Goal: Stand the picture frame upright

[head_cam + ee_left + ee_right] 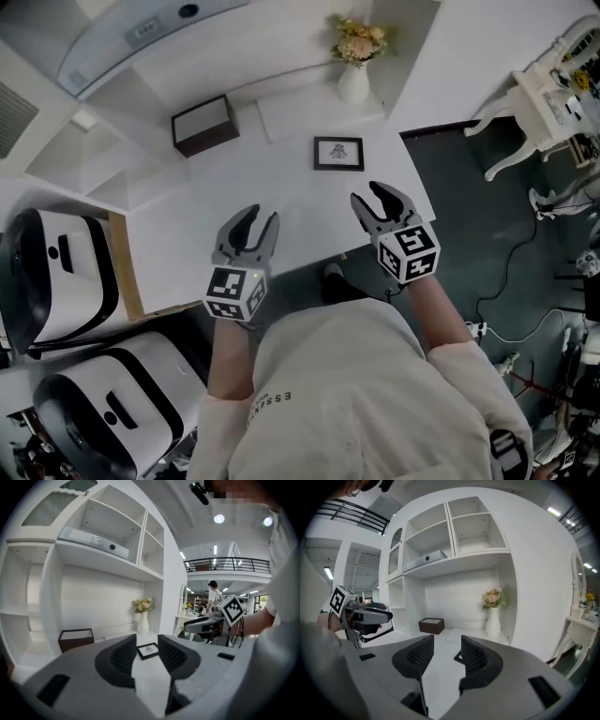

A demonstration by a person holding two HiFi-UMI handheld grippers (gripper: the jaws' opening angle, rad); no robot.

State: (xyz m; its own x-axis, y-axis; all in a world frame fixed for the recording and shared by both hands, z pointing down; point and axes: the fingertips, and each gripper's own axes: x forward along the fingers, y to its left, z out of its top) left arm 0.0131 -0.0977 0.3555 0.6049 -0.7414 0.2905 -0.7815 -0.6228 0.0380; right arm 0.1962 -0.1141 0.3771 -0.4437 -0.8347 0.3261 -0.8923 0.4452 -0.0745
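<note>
A small black picture frame lies flat on the white desk, face up with a pale print inside. In the left gripper view the picture frame shows far off between the jaws. My left gripper hovers over the desk's near part, open and empty. My right gripper sits to the right, near the desk's front right corner, also open with nothing between its fingers. In the right gripper view only a corner of the picture frame peeks out beside the right jaw. Both grippers are short of the frame.
A dark brown box stands at the back left of the desk. A white vase with flowers stands at the back, beyond the frame. White shelves rise behind. Large white machines stand at the left. Cables lie on the dark floor at right.
</note>
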